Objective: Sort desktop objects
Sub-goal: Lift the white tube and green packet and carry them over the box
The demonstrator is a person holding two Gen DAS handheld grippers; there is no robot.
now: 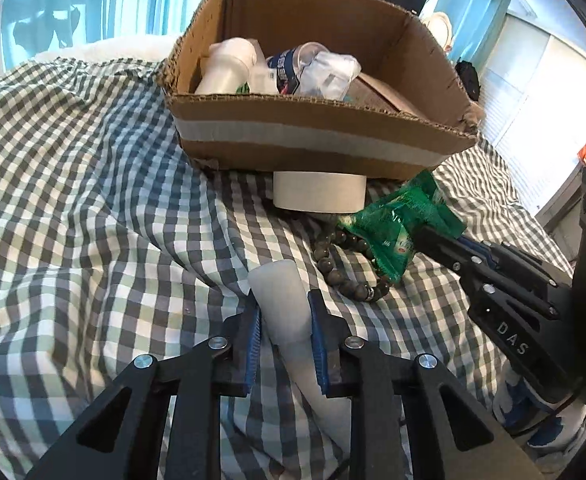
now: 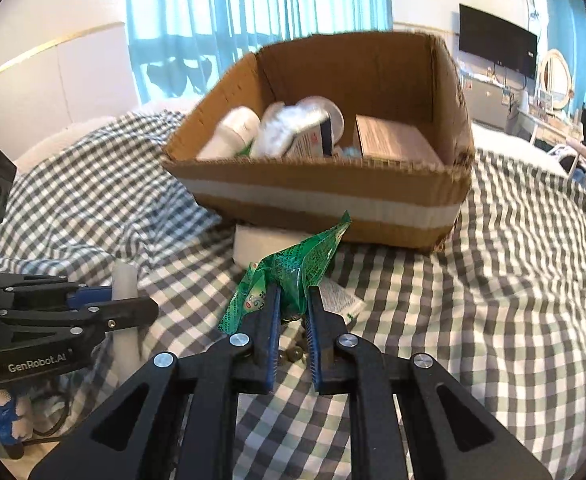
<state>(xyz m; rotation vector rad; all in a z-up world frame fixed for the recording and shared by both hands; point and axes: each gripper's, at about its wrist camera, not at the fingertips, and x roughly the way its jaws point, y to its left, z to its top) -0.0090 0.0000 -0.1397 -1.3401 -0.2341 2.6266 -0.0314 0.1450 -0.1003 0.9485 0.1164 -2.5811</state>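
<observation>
Left tongs (image 1: 285, 312), "GenRobot.AI", tight on white tube (image 1: 283, 300); right tongs (image 2: 293, 300), "DAS", tight on green packet (image 2: 293, 268).

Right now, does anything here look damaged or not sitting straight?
Yes. The box sits tilted: its front edge rests on the tape roll, not flat on the checked cloth. Its top rim is torn and ragged, most at the right front corner.

Bedroom: checked bedspread (image 2: 513, 280), curtains (image 2: 253, 12)
</observation>
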